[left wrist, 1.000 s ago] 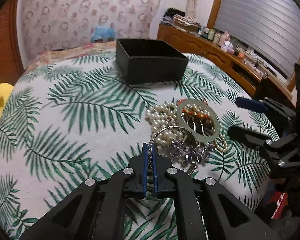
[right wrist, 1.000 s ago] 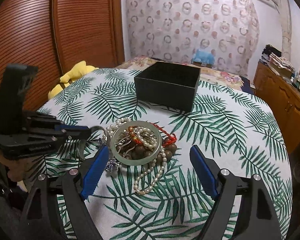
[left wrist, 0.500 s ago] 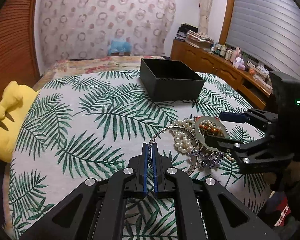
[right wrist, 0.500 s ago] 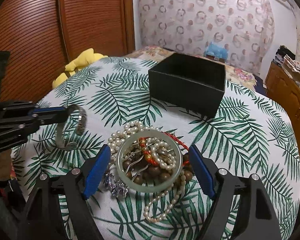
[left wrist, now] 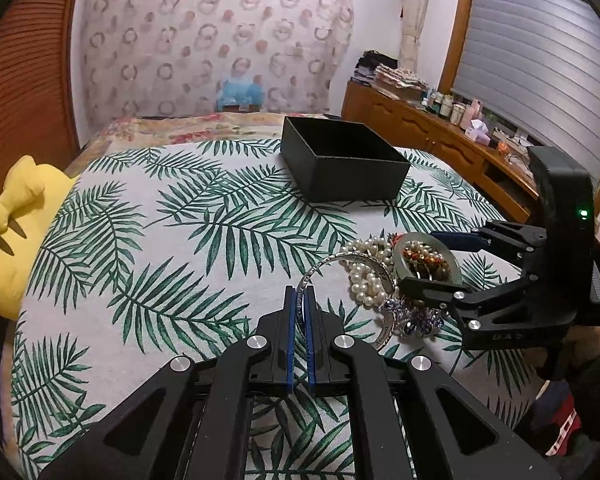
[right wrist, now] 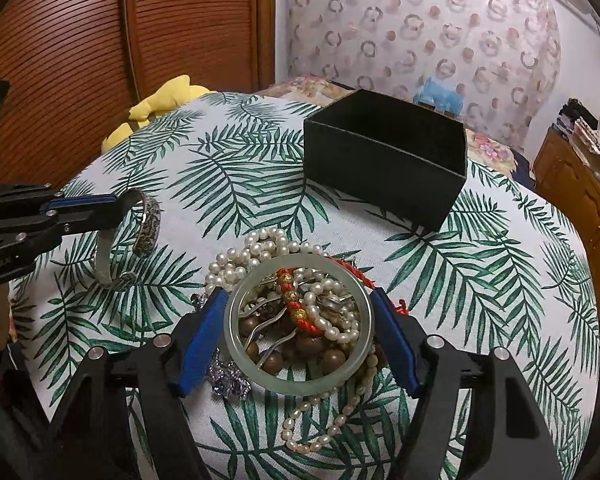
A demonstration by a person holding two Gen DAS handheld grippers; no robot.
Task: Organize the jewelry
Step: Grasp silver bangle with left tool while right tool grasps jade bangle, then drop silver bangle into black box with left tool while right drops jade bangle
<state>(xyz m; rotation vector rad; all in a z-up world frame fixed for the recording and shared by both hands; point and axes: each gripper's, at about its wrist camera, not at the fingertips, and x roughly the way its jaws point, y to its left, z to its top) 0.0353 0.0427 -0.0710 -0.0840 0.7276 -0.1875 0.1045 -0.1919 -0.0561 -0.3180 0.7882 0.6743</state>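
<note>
Gripping a silver engraved cuff bracelet by one end, the left gripper has its blue-padded jaws narrow, clamped on the band; in the right wrist view the cuff hangs clear above the palm-leaf printed cloth covering the surface, off to the left of the jewelry pile.

Right gripper: jaws wide, one blue pad on each side of a pale green jade bangle. Left pad sits just beside the bangle's rim; right pad also close; contact cannot be confirmed on either side. The bangle lies flat on top of the pile.

Pile contents: white pearl strands, a red cord bracelet with gold beads, brown wooden beads, a metal wavy hair fork, and a purple crystal piece at the pile's near-left edge.

Open black square box stands on the cloth beyond the pile, well apart from both grippers. Interior looks dark; contents not discernible.

Yellow plush toy at the far left edge of the cloth.
</note>
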